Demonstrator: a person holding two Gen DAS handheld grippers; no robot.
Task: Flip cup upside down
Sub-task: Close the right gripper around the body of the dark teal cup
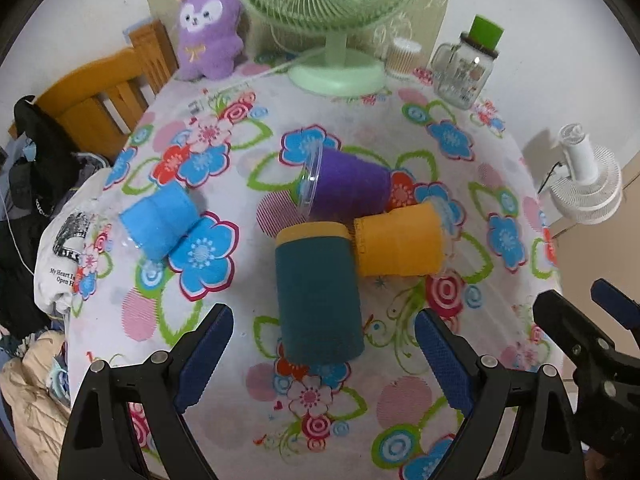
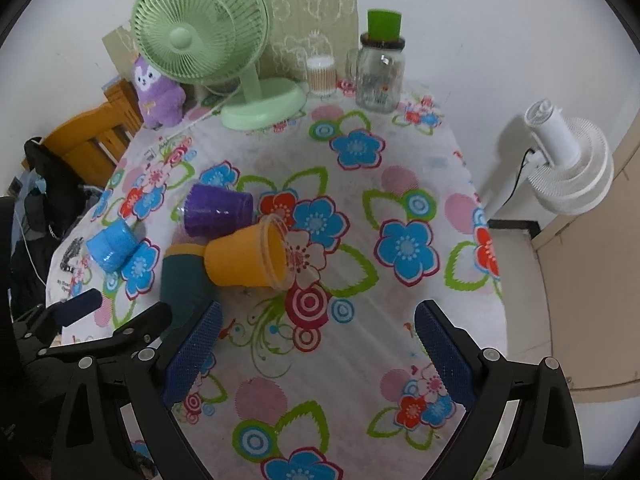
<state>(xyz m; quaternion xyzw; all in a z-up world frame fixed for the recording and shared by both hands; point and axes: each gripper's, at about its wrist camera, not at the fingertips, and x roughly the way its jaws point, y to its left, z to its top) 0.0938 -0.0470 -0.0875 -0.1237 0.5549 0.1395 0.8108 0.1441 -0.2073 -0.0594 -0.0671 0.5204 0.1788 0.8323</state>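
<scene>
Several cups lie on their sides on the flowered tablecloth [image 1: 400, 400]: a dark teal cup [image 1: 318, 296] with a yellow rim, an orange cup [image 1: 400, 240], a purple cup [image 1: 346, 184] and a blue cup [image 1: 158, 220]. My left gripper [image 1: 324, 356] is open, its fingers on either side of the teal cup's near end, not touching it. My right gripper [image 2: 318, 356] is open and empty over bare cloth, to the right of the teal cup [image 2: 182, 280] and below the orange cup [image 2: 250, 258]. The purple cup [image 2: 218, 210] and blue cup [image 2: 112, 248] lie further left.
A green table fan [image 1: 332, 20], a purple plush toy [image 1: 208, 28], a glass jar [image 1: 464, 72] with a green lid and a small container [image 1: 402, 58] stand at the table's back. A wooden chair [image 1: 100, 96] is at left, a white fan [image 2: 568, 160] at right.
</scene>
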